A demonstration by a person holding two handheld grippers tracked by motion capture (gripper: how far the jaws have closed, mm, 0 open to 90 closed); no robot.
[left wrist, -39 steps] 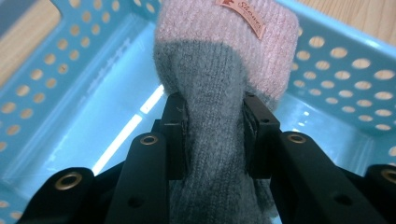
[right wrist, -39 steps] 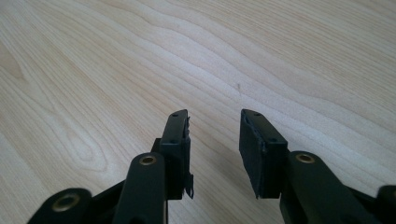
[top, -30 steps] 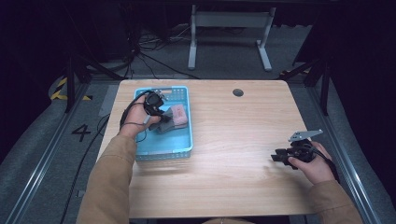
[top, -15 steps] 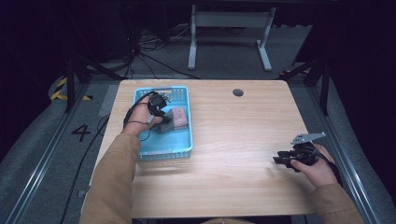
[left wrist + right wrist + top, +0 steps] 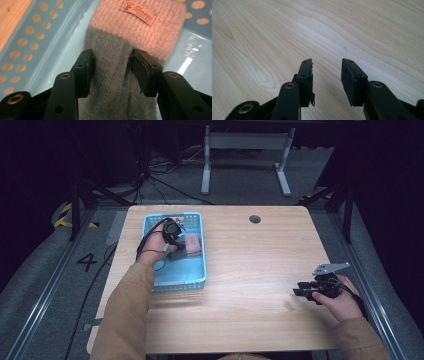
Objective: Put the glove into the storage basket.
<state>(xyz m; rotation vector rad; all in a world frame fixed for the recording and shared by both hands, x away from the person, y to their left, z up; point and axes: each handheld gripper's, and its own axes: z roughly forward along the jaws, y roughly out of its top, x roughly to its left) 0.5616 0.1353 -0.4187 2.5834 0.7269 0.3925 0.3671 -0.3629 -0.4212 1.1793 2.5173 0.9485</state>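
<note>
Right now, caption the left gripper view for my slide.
Left claw straddling a grey and pink knitted sock lying in the blue perforated basket.

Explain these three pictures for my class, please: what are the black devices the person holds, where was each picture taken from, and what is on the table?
No robot here: a person at a wooden table holds a hand-operated two-jaw tool in each hand. The high view comes from a fixed camera above the table, looking down. The other two pictures come from small cameras riding on the tools, looking along their black jaws.

On the table sits a blue perforated plastic basket. Inside lies a knitted sock, grey with a pink cuff and a small sewn label.

The left tool is down in the basket, its jaws on either side of the sock's grey part and pressing it. The right tool rests low over bare wood near the table's right edge, jaws apart, holding nothing.
</note>
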